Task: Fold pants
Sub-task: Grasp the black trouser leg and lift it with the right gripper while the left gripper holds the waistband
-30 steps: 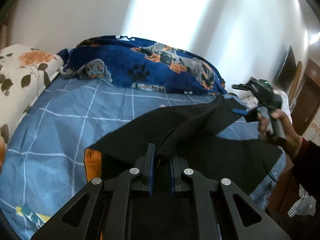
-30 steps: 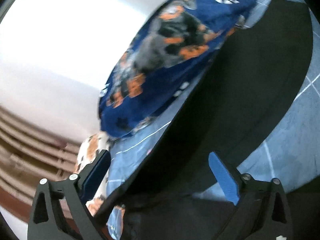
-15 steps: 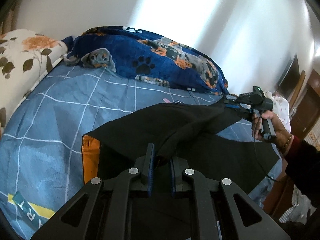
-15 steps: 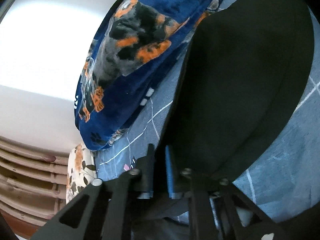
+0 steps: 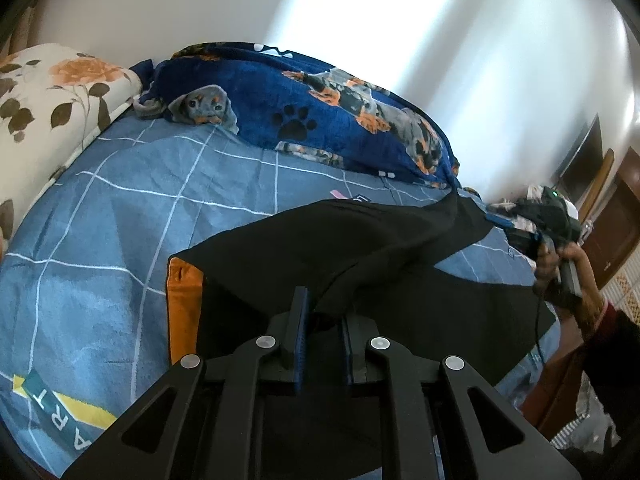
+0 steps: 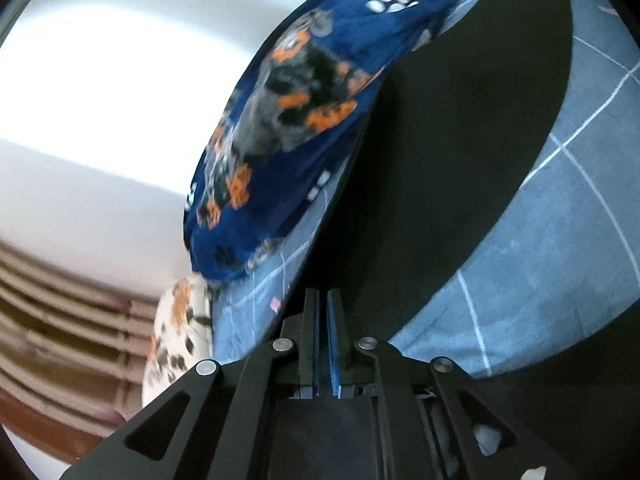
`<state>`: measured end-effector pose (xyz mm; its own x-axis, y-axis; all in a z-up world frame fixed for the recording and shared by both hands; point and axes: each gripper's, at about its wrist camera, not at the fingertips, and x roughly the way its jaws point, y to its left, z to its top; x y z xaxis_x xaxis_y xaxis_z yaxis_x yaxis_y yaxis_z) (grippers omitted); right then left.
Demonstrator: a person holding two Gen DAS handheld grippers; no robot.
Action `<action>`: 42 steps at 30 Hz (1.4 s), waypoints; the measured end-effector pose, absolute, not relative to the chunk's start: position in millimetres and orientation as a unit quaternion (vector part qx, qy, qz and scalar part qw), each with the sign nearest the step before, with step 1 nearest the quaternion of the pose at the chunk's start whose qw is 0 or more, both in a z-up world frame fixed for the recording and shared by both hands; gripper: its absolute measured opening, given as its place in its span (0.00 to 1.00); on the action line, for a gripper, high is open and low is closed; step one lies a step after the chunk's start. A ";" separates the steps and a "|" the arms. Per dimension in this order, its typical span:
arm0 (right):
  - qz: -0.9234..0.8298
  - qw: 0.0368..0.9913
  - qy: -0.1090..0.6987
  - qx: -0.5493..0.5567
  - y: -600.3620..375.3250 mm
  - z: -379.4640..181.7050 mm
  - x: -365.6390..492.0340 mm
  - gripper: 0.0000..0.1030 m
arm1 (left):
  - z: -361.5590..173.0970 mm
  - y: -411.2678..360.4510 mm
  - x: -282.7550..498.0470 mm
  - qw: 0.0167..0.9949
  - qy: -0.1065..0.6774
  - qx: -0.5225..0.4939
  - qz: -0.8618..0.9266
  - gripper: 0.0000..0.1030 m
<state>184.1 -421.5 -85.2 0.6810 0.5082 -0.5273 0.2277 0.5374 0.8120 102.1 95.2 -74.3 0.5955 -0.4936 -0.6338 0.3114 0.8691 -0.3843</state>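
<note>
Since 1 second ago, right tongs (image 6: 323, 304) closed on the pants (image 5: 360, 248); left tongs (image 5: 322, 312) stay clamped, stretching fabric above the bed (image 5: 120, 220) for folding.

"ART" on the bedsheet (image 5: 120, 216)

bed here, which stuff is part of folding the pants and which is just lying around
In the job:
black pants
left gripper, shut on the pants
right gripper, shut on the pants

Just lying about:
dog-print blanket
floral pillow
blue checked sheet
</note>
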 end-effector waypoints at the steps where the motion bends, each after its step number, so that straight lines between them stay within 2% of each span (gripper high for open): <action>1: 0.084 0.777 0.396 0.483 -428.3 -86.3 194.2 0.36 | -74.0 95.2 100.5 0.886 0.387 -0.117 -0.227 0.15; 3: 0.057 0.772 0.395 0.494 -436.2 -88.7 210.8 0.62 | -74.5 94.9 98.9 0.887 0.387 -0.116 -0.225 0.15; 10: 0.010 0.760 0.436 0.482 -432.5 -101.8 276.5 0.62 | -81.4 95.0 99.1 0.882 0.399 -0.118 -0.222 0.15; 11: 0.005 0.759 0.444 0.477 -430.1 -105.9 283.7 0.57 | -81.9 94.9 99.0 0.882 0.400 -0.116 -0.222 0.15; 12: 0.002 0.756 0.457 0.469 -427.8 -111.2 290.9 0.33 | -82.3 95.2 99.2 0.881 0.401 -0.116 -0.223 0.16; 13: -0.002 0.748 0.474 0.464 -426.1 -117.7 296.5 0.05 | -82.1 95.3 99.8 0.880 0.402 -0.115 -0.223 0.16; 17: 0.002 0.758 0.458 0.464 -426.2 -120.8 282.6 0.04 | -78.1 100.8 100.2 0.884 0.398 -0.115 -0.218 0.16; 25: 0.034 0.786 0.415 0.457 -427.0 -95.0 186.6 0.04 | -76.7 124.3 98.9 0.885 0.400 -0.129 -0.199 0.16; 33: 0.035 0.787 0.413 0.456 -418.0 -93.2 112.7 0.04 | -86.9 136.9 84.2 0.882 0.416 -0.125 -0.184 0.16; 42: 0.023 0.761 0.440 0.476 -407.5 -124.4 42.8 0.04 | -99.4 146.0 70.3 0.875 0.434 -0.127 -0.172 0.16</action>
<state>42.8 -407.5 -124.4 0.6112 0.4550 -0.6476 0.3840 0.5450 0.7453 70.3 146.0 -99.5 0.5647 -0.4105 -0.7160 0.1903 0.9089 -0.3710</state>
